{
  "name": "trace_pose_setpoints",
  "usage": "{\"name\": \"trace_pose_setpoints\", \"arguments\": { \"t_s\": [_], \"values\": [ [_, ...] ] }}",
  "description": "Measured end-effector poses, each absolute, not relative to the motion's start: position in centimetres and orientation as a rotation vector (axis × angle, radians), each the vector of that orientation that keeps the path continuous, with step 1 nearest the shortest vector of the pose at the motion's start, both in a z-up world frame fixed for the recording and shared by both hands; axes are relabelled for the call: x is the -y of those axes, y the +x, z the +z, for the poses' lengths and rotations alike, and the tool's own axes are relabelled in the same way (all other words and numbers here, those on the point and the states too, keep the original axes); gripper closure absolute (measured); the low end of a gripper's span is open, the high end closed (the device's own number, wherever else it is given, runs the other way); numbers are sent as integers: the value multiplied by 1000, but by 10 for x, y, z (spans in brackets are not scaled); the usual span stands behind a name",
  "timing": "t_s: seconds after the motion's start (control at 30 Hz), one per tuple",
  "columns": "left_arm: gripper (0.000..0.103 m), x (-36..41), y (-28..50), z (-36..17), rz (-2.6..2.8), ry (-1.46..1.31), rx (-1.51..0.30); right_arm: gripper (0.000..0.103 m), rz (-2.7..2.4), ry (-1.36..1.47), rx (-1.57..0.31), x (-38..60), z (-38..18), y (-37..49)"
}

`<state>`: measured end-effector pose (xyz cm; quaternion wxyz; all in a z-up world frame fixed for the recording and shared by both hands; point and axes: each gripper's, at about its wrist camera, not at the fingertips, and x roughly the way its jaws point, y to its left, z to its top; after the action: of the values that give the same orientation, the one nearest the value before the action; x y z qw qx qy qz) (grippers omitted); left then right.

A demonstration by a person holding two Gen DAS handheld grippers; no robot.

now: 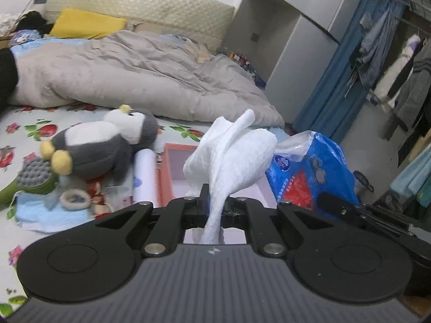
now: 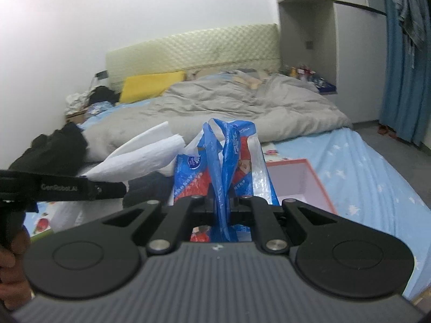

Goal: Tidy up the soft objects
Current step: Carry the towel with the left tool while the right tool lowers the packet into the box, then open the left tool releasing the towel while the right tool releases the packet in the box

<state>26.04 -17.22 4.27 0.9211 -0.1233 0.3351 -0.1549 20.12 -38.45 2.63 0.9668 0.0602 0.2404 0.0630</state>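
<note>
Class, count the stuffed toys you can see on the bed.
1: a penguin toy lying on the flowered sheet beside the green brush. Others may be hidden under the quilt.

Left wrist view: sits behind left hand-held gripper (image 1: 214,207), looks forward and down across bed (image 1: 32,134) toward headboard (image 1: 140,8) and wardrobe at right; tissue (image 1: 231,156) close in front. Right wrist view: behind right hand-held gripper (image 2: 221,204), faces headboard (image 2: 194,48) more squarely, bag (image 2: 229,156) close. Both share duvet (image 1: 140,78), yellow pillow (image 1: 86,24), pink box (image 2: 296,183), tissue, bag. Each view catches other gripper at its edge.
</note>
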Motion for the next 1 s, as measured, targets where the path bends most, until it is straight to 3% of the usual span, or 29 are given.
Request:
{"name": "trace_pose_setpoints", "arguments": {
  "t_s": [0.73,0.8,0.83,0.87,0.9,1.0],
  "values": [
    [94,261,373,-91,-359,-115,-1020,91,-12,244,-811,459,-103,284],
    [82,262,375,-95,-355,-101,-1034,85,-19,253,-823,459,-106,286],
    [63,262,375,-96,-354,-100,-1038,81,-21,261,-827,461,-107,288],
    [53,262,374,-95,-353,-98,-1034,70,-20,270,-827,461,-107,288],
    [53,261,373,-93,-350,-93,-1019,62,-16,276,-822,461,-106,286],
    [53,258,368,-83,-346,-79,-985,60,-2,298,-787,460,-98,279]
  ]
}}
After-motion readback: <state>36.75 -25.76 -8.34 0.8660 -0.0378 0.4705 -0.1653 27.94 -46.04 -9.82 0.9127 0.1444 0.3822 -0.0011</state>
